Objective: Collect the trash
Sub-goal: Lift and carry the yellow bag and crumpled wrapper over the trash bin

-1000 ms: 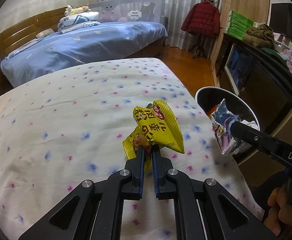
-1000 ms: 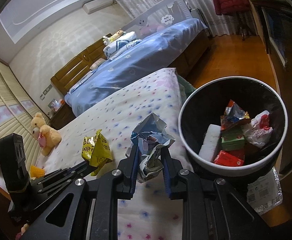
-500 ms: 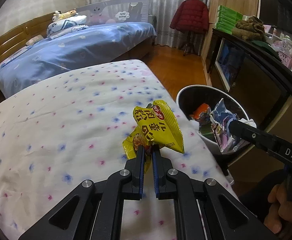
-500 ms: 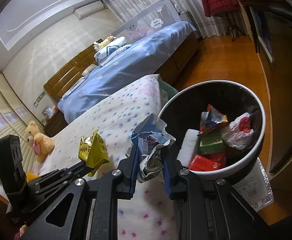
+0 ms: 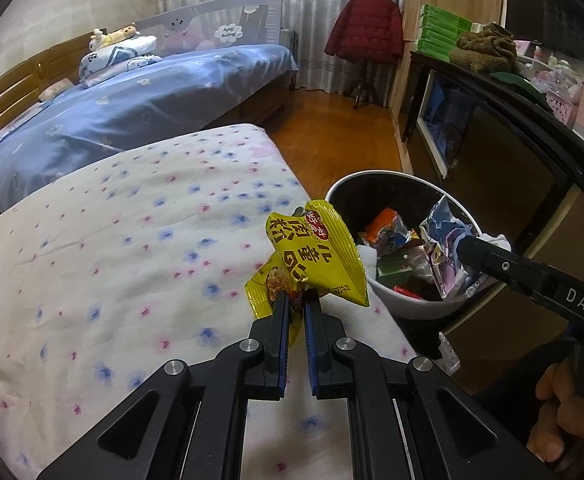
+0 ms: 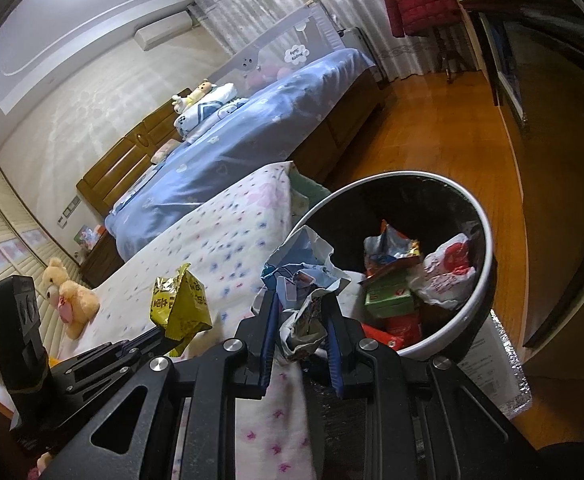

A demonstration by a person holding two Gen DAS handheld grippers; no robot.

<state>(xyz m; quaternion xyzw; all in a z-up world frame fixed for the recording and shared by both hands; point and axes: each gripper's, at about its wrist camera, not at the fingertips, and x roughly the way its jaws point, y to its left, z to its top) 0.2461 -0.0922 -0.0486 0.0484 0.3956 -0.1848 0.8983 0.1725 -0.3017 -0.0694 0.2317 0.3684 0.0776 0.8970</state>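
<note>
My left gripper (image 5: 297,298) is shut on a yellow snack wrapper (image 5: 316,258), held above the right edge of the flowered bed (image 5: 132,248). In the right wrist view that wrapper (image 6: 180,304) hangs at the lower left. My right gripper (image 6: 300,300) is shut on a crumpled blue and white wrapper (image 6: 302,276), just left of the bin's rim. From the left wrist view this wrapper (image 5: 444,256) hangs over the bin's mouth. The white bin with a black liner (image 5: 372,184) (image 6: 488,264) stands on the floor beside the bed and holds several wrappers.
A dark TV cabinet (image 5: 512,148) stands right behind the bin. A second bed with a blue cover (image 5: 152,96) lies beyond, and a red coat on a stand (image 5: 366,28) at the back. A teddy bear (image 6: 70,296) sits on the flowered bed. A hand (image 5: 560,412) holds the right gripper.
Both grippers have moved right, towards the bin, each keeping its wrapper. The bin now shows fuller and closer in both views.
</note>
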